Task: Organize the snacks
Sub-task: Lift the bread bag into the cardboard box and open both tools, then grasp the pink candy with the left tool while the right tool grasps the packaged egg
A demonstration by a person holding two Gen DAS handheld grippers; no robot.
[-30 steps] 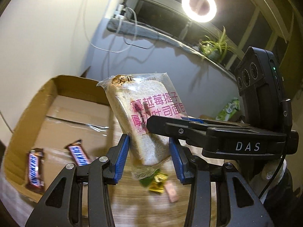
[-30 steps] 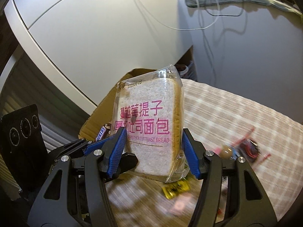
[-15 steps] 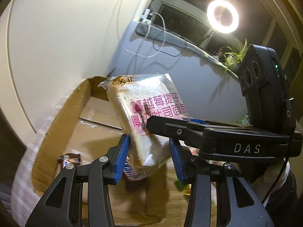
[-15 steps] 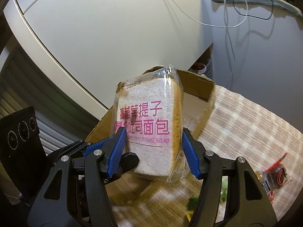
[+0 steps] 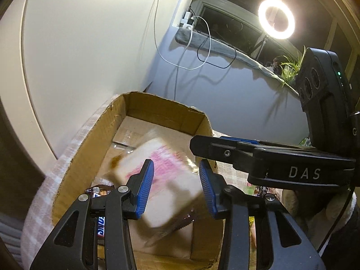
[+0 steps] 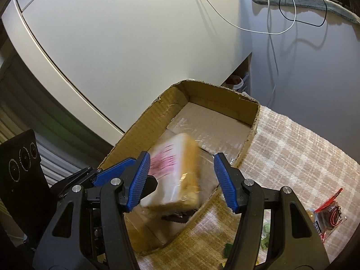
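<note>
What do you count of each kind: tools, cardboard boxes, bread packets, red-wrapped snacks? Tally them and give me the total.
Tools: 2, the left tool and the right tool, both open
Cardboard box: 1
Bread packet: 1, blurred, over the box
Red-wrapped snack: 1, on the checked cloth
Total: 5

Bread packet [image 5: 166, 180] [image 6: 177, 175], clear wrap, pink print, motion-blurred, tilted, inside cardboard box [image 5: 94, 144] [image 6: 252, 123], above candy bars [image 5: 99, 193].
</note>
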